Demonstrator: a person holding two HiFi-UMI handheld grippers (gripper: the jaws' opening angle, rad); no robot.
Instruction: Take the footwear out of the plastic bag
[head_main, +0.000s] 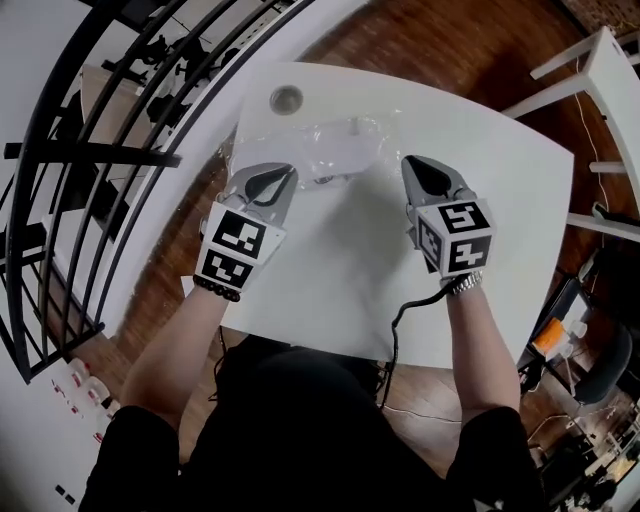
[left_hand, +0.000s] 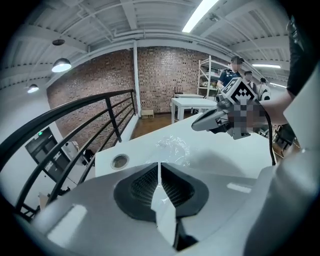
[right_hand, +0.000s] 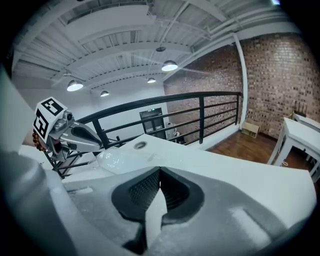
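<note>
A crumpled clear plastic bag (head_main: 335, 150) lies at the far middle of the white table (head_main: 350, 270); something pale shows inside it, too unclear to name. The bag (left_hand: 174, 149) lies ahead of the left jaws and to the left in the right gripper view (right_hand: 117, 160). My left gripper (head_main: 293, 172) hovers just short of the bag's left end, its jaws (left_hand: 159, 164) parted by a narrow slit with nothing between them. My right gripper (head_main: 410, 162) hangs beside the bag's right end, jaws (right_hand: 160, 170) shut and empty. Neither touches the bag.
A round grommet hole (head_main: 286, 98) sits in the table beyond the bag. A black railing (head_main: 100, 150) runs along the left. A white table frame (head_main: 600, 60) stands at the far right on the wood floor. A black cable (head_main: 400, 320) trails from the right hand.
</note>
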